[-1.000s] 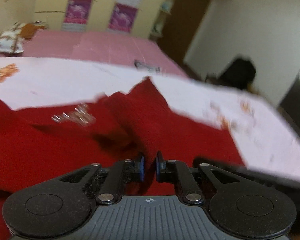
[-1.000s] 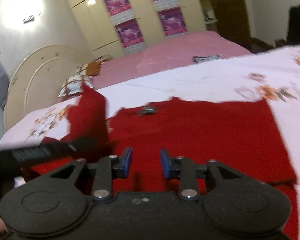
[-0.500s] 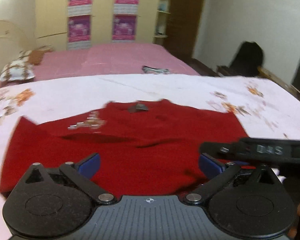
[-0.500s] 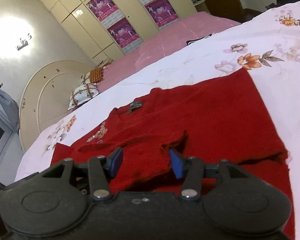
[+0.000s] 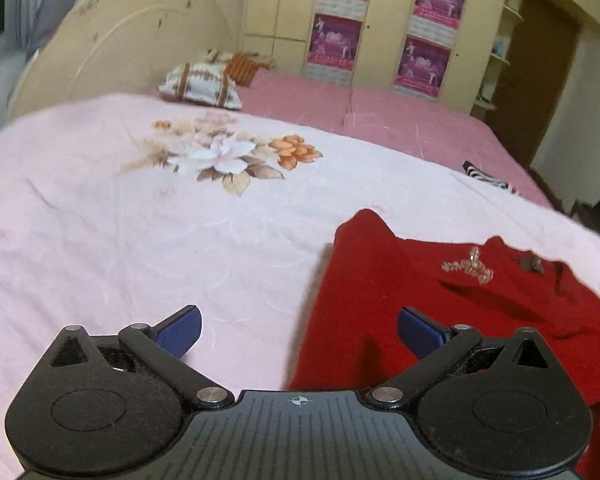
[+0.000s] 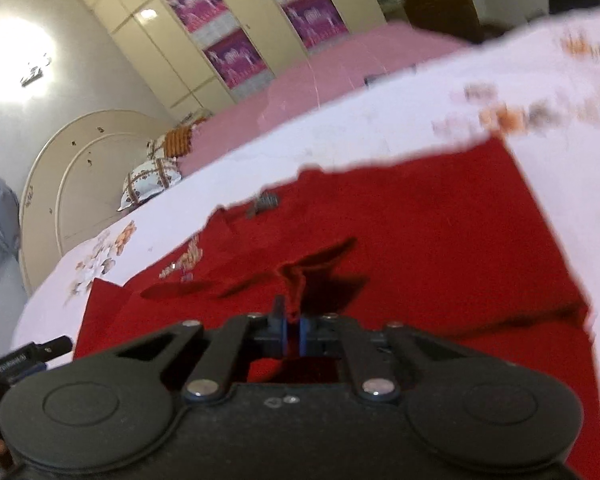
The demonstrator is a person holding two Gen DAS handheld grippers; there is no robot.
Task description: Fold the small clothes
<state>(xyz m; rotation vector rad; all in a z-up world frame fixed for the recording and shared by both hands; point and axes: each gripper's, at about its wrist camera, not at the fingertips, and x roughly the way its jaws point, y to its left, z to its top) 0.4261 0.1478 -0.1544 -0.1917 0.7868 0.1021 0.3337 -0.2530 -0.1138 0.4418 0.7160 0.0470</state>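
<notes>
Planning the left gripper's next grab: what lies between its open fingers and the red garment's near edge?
Only bare pink bedsheet; the left wrist view shows the left gripper straddling the red garment edge.

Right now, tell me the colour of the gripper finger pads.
Blue; the left gripper's pads show it best, in the left wrist view.

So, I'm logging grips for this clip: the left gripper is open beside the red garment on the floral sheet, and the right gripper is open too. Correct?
Not quite. The left gripper is open, but the right wrist view shows the right gripper shut on a fold of the red garment, which lies on the floral sheet.
</notes>
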